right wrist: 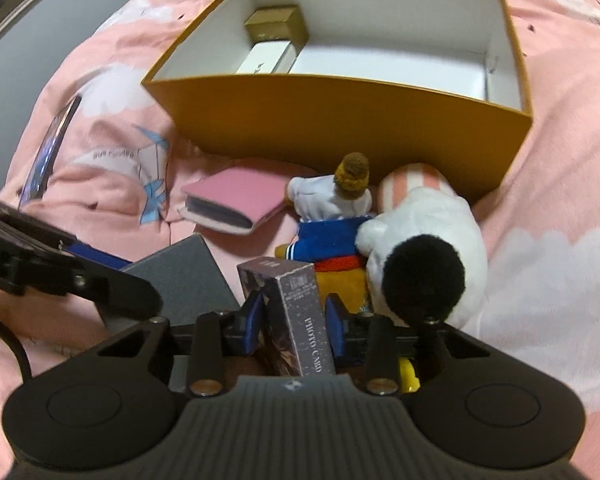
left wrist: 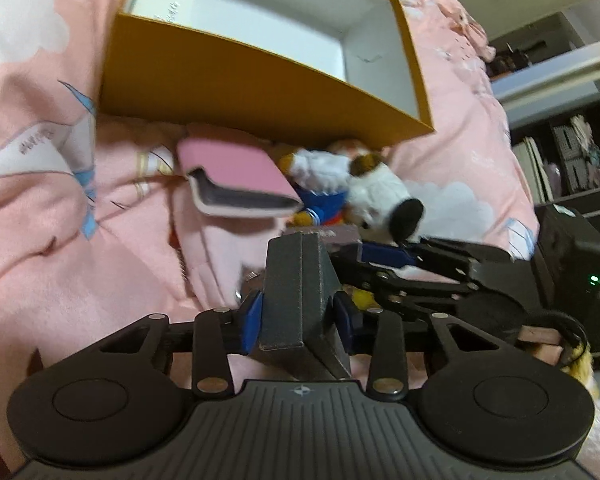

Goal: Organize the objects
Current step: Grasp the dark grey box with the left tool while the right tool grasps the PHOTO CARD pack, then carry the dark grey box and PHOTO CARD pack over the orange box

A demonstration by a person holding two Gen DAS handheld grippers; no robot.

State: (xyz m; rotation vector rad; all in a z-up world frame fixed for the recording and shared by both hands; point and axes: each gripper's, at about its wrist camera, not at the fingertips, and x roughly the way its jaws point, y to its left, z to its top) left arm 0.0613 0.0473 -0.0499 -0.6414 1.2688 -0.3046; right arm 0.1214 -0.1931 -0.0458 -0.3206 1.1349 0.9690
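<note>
My left gripper (left wrist: pixel 298 314) clamping grey box (left wrist: pixel 300 280); my right gripper (right wrist: pixel 294 322) clamping card box (right wrist: pixel 296 312); both hovering before orange box (right wrist: pixel 340 112).

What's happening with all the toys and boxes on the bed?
A person is tidying up with two handheld grippers. The left gripper is shut on a dark grey box, and the right gripper is shut on a purple photo card box. The big orange cardboard box sits open with two small boxes inside. A pink album and plush toys lie on the pink bedspread.
</note>
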